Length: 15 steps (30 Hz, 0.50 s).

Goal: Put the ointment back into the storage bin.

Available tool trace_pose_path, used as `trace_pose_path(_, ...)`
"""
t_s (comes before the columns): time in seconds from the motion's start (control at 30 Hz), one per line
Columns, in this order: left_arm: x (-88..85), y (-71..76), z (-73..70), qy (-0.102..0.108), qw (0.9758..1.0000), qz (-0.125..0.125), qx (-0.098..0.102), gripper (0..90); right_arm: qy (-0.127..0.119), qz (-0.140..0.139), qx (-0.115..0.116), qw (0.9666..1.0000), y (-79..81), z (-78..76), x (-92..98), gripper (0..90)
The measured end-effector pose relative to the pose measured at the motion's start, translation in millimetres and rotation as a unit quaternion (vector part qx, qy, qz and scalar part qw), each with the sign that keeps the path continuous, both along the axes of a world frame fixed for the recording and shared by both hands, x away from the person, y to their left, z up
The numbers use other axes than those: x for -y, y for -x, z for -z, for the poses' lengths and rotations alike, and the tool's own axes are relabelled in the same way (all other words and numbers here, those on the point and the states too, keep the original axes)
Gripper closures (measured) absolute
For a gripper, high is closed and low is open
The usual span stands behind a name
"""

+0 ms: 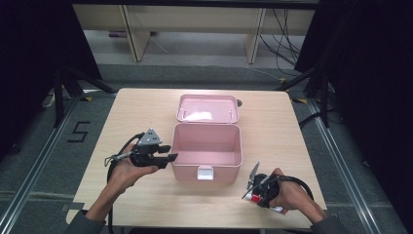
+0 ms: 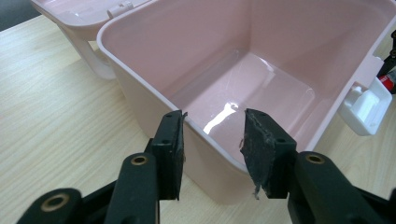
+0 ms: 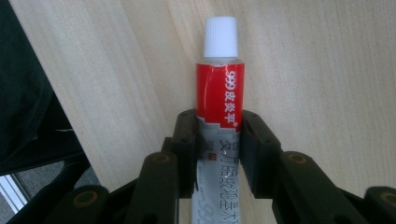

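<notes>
The left gripper [image 2: 212, 140] straddled the pink box's [image 1: 207, 146] wall unclenched — likely steadying it — while the right gripper [image 3: 218, 135] clasped the red tube [image 3: 218, 88] for dropping in.

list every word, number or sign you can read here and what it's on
"999皮炎平": white print on the red band of the tube held in the right hand-held gripper.
Grey characters on the tube's silver lower part: partly hidden by the jaws, not readable with confidence.
"5": black mark on the floor left of the table.
Pink box: no text.
</notes>
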<state>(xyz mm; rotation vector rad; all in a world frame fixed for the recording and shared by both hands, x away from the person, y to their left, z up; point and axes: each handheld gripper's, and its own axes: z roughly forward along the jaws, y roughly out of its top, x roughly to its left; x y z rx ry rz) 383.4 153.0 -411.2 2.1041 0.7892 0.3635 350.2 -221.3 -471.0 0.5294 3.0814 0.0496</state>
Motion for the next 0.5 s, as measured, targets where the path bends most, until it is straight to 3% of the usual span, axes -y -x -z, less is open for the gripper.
trace_pose_path(0.1,0.2,0.0,-0.1,-0.001,1.0000,0.000,0.001,58.1,-0.011,0.022,0.005,0.9997,3.4,-3.1,-0.8,70.2)
trace_pose_path(0.17,0.5,0.3,0.0,-0.001,1.0000,-0.001,0.001,58.1,-0.006,0.007,0.008,0.9999,1.5,-6.1,1.6,70.3)
trace_pose_path(0.23,0.7,0.4,-0.1,-0.001,1.0000,-0.001,0.001,58.2,-0.014,0.031,0.002,0.9994,3.9,-9.6,1.7,70.2)
trace_pose_path(0.33,0.8,0.5,-0.2,-0.002,1.0000,-0.002,0.001,58.2,-0.008,0.012,0.019,0.9997,1.1,-15.2,5.0,70.3)
trace_pose_path(0.37,0.9,0.5,-0.1,-0.001,1.0000,-0.002,0.001,58.2,-0.016,0.022,0.011,0.9996,3.2,-17.5,4.4,70.2)
trace_pose_path(0.43,1.0,0.5,-0.3,-0.003,1.0000,-0.002,0.002,58.2,-0.021,0.026,0.016,0.9993,3.1,-22.6,5.8,70.3)
trace_pose_path(0.5,1.2,0.6,-0.4,-0.004,1.0000,-0.001,0.002,58.2,-0.028,0.017,0.023,0.9992,1.7,-27.9,7.8,70.3)
